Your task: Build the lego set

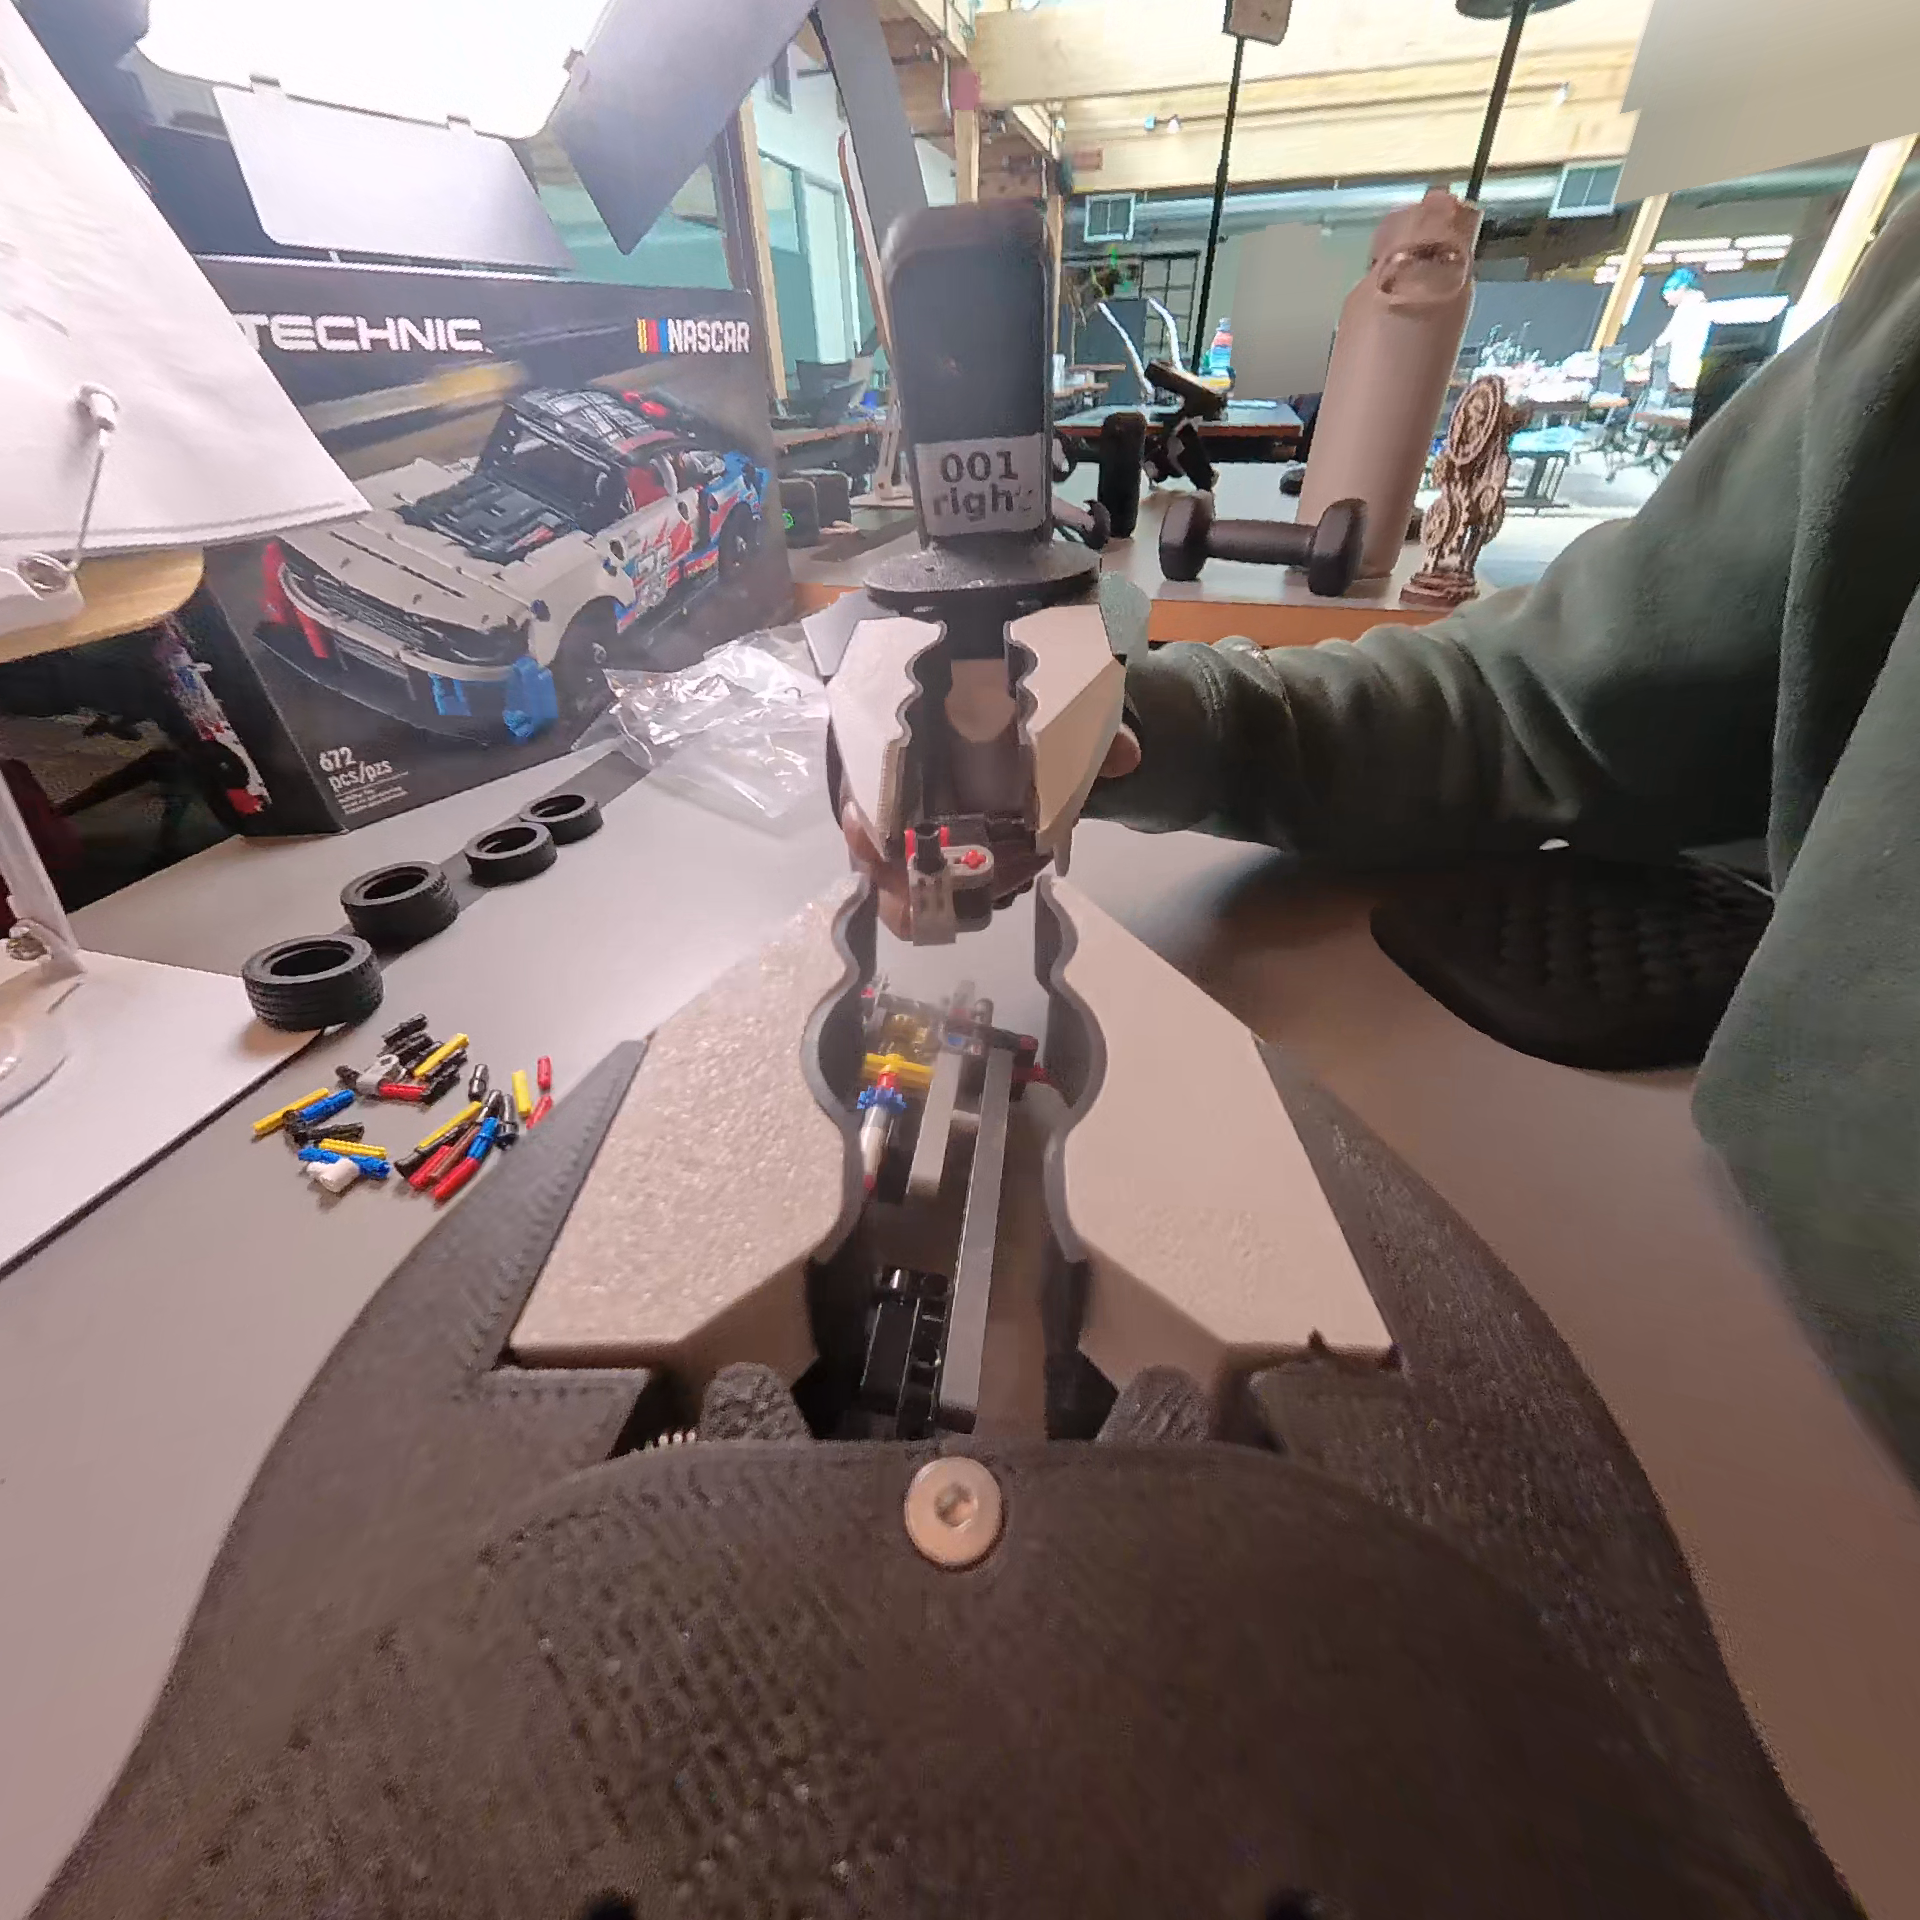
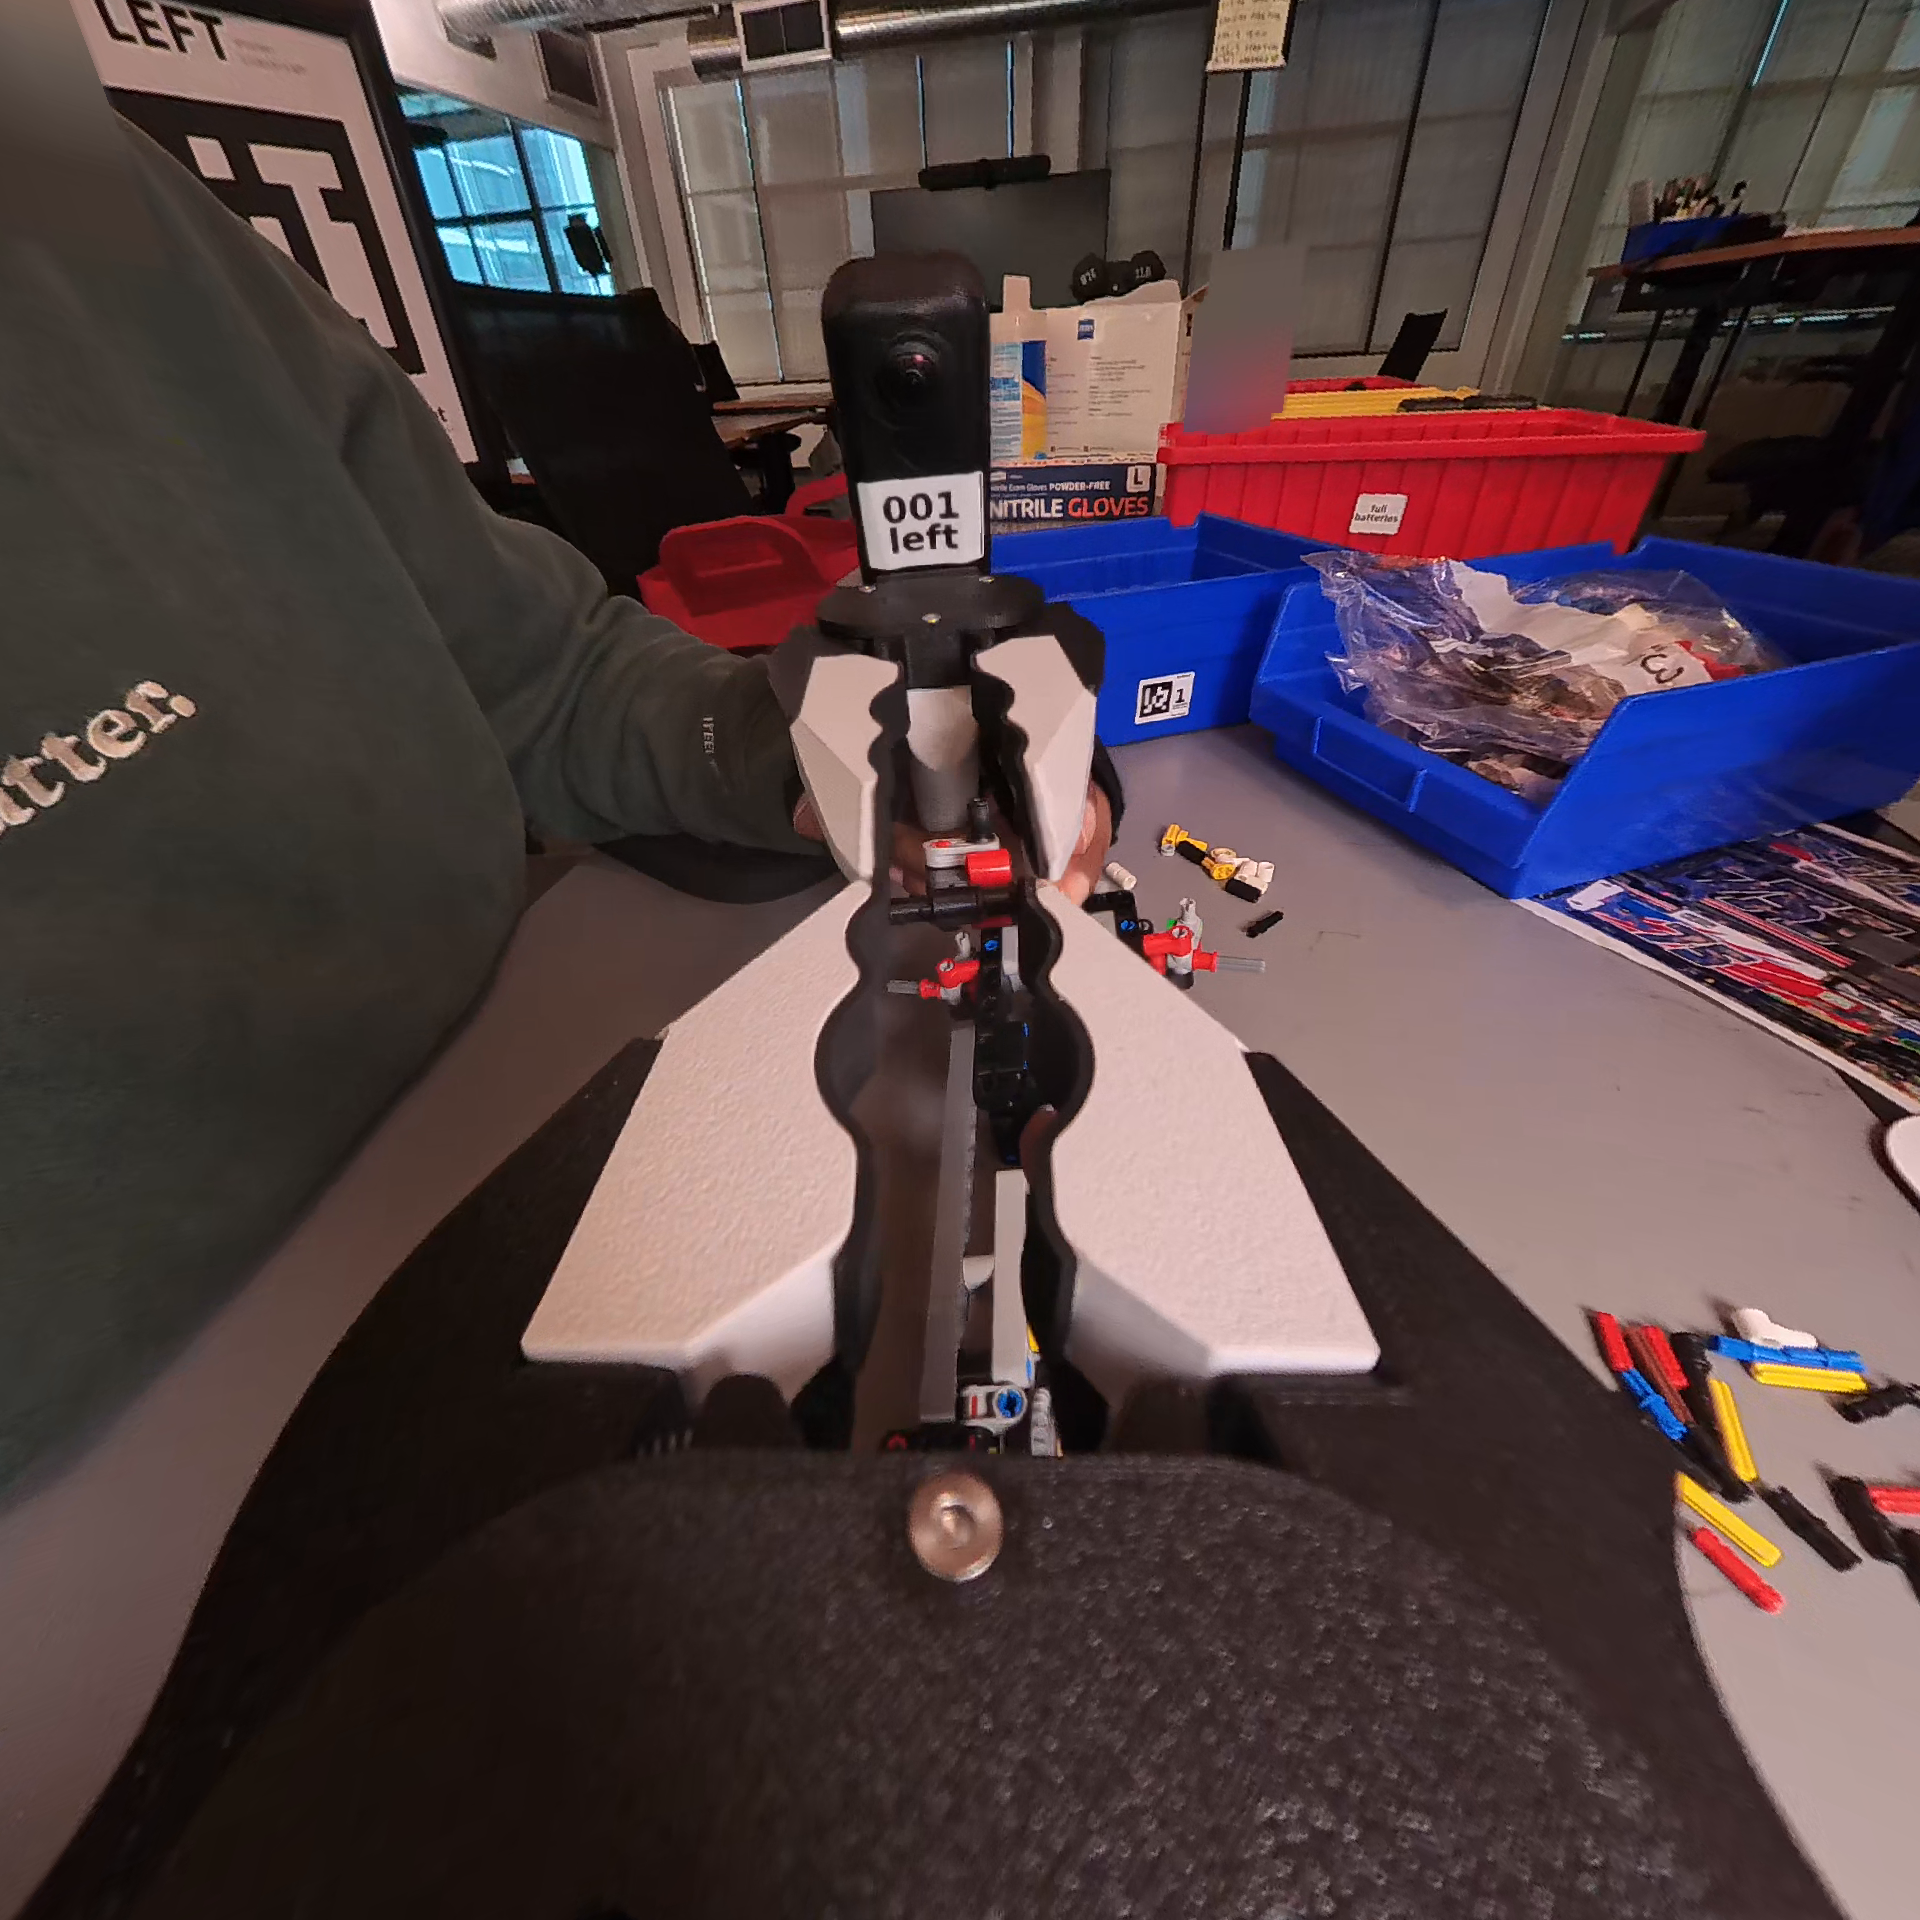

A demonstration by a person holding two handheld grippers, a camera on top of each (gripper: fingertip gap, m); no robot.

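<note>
A long lego assembly of grey beams with black, red, yellow and blue parts (image 1: 977, 1195) runs between the fingers of my left gripper (image 1: 951, 904), whose jaws are closed in on it. The right gripper (image 1: 966, 847) faces it tip to tip and holds the assembly's far end, a small grey and red part (image 1: 940, 883). In the right wrist view the same assembly (image 2: 961, 1195) lies between the fingers of my right gripper (image 2: 951, 899). The left gripper (image 2: 951, 868) stands opposite. Both are held above the grey table (image 2: 1455, 1091).
Loose coloured pins (image 1: 416, 1112) (image 2: 1745, 1423) and several black tyres (image 1: 400, 904) lie on the table. The set's box (image 1: 499, 540) stands behind. A small sub-assembly (image 2: 1184, 945), blue bins (image 2: 1558, 821) with a parts bag (image 2: 1527, 665) and a printed sheet (image 2: 1766, 935) lie right. A green sleeve (image 1: 1507, 707) is close. Left and right tips are no more than a few centimetres apart.
</note>
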